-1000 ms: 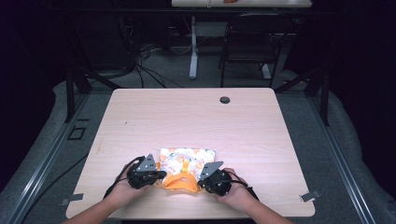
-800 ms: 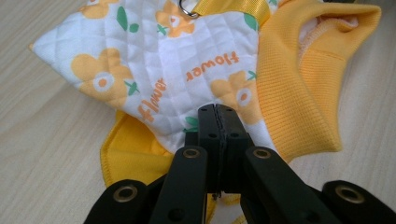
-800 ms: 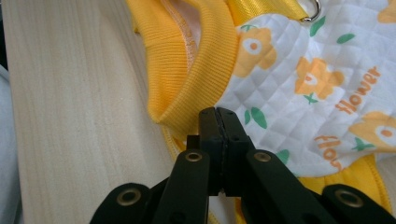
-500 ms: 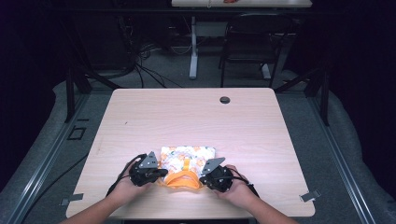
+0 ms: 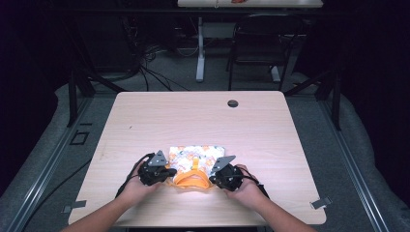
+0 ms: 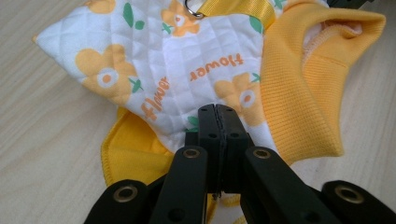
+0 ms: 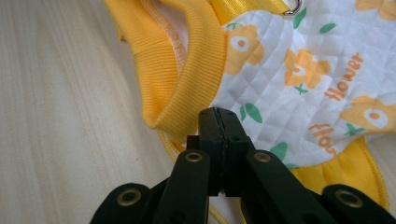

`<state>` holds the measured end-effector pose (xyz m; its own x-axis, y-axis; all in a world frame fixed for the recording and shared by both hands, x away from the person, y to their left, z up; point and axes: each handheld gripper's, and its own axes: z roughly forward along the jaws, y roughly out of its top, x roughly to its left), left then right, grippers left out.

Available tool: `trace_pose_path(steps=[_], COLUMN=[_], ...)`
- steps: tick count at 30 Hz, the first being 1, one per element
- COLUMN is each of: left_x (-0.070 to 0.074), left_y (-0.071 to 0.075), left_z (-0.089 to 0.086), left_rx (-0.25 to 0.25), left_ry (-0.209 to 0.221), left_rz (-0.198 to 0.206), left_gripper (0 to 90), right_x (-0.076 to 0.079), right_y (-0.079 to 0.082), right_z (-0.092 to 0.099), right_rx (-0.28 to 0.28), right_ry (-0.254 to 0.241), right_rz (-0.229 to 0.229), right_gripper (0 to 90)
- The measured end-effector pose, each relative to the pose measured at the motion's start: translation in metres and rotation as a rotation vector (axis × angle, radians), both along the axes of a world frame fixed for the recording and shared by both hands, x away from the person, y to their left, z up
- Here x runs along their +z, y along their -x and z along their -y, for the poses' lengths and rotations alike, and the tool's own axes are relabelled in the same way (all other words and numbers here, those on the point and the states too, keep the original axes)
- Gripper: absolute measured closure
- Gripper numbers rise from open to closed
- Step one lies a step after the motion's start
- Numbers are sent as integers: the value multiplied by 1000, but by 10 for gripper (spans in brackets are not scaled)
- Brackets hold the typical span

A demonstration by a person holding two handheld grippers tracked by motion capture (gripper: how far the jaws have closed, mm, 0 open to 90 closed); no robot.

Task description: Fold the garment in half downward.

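- The quilted flower-print garment [image 5: 195, 159] with orange ribbed trim lies flat at the near middle of the tabletop [image 5: 145, 121]
- Left gripper [image 5: 167, 172] and right gripper [image 5: 212, 175] flank its collar, fingers pressed together on the fabric's near edge
- A dark grommet [image 5: 232, 103] sits far away, blocking nothing
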<state>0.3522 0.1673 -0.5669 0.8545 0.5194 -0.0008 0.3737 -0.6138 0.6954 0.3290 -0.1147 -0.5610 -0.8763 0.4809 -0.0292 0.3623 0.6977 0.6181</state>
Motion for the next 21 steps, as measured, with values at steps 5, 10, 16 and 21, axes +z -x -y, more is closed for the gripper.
trace_pose_path(steps=[5, 10, 16, 21], left_x=[-1, -4, -7, -9], left_y=[-8, -16, -24, -30], left_z=[1, 1, 0, -2], left_rx=[28, 55, 86, 116], left_ry=[23, 54, 80, 110], left_rz=[-13, -20, -22, -30], left_gripper=[897, 897, 897, 897], right_x=[-1, 1, -2, -2], right_y=[-10, -19, -29, -35], right_z=[4, 6, 6, 7], right_rx=[-21, -44, -61, -73], right_ry=[-5, -1, -7, -19], right_rz=[-5, 1, -5, 0], right_gripper=[900, 900, 900, 900])
